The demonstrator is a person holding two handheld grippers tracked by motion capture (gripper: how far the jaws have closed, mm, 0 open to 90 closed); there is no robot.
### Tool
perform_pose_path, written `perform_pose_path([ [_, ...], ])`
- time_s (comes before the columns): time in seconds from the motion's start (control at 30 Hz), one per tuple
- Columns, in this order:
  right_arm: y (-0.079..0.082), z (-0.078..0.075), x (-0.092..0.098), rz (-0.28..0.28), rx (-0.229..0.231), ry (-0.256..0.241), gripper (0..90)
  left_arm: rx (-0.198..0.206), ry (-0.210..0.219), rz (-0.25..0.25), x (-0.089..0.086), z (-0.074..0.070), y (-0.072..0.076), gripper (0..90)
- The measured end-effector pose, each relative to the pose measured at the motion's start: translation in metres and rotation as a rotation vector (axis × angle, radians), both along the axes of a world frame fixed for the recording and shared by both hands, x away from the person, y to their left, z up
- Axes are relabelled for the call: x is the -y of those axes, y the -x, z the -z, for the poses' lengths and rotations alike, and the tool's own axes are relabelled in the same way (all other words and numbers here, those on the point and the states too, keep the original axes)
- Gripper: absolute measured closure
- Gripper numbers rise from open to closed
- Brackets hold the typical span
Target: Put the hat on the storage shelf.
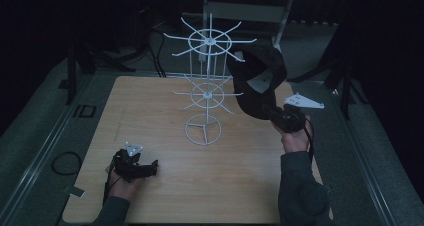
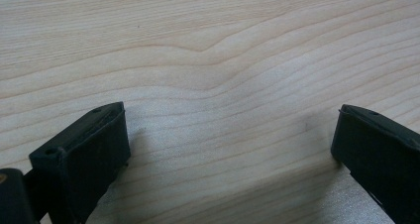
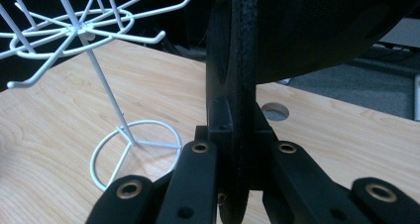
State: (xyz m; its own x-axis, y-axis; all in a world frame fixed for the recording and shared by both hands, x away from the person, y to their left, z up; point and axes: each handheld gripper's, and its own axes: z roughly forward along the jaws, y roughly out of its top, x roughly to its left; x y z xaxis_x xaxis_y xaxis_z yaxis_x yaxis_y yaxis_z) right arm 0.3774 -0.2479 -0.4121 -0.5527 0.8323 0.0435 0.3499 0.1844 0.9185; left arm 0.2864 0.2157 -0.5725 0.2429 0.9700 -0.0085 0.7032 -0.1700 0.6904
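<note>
Right of centre in the high view, the right gripper (image 1: pixel 276 112) clamps a black cap (image 1: pixel 257 76) beside the white wire rack (image 1: pixel 208 81). At lower left, the left gripper (image 1: pixel 150 167) rests on the table (image 1: pixel 150 116), jaws spread apart.

Black hand-held gripper (image 1: pixel 150 167), brass-ringed screw holes, grey three-cornered plate (image 1: pixel 303 102), dark sleeves (image 1: pixel 300 186).

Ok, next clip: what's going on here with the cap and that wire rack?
A person holds a gripper in each hand at a wooden table. The right gripper is shut on the brim of a black cap, held up beside the hooks of a white wire rack standing mid-table; whether the cap touches a hook I cannot tell. The left gripper rests low over the table's near left part, jaws open on nothing.
</note>
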Motion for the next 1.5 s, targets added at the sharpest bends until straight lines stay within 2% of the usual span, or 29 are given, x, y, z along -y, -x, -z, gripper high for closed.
perform_pose_path([
  [0.23,0.000,-0.008,0.000,-0.002,0.020,0.008,86.6,0.000,0.001,0.000,0.000,0.000,0.000,1.5],
  [1.5,-0.002,-0.023,-0.004,-0.006,0.061,0.005,86.6,0.000,0.001,0.001,0.000,0.000,0.000,1.5],
])
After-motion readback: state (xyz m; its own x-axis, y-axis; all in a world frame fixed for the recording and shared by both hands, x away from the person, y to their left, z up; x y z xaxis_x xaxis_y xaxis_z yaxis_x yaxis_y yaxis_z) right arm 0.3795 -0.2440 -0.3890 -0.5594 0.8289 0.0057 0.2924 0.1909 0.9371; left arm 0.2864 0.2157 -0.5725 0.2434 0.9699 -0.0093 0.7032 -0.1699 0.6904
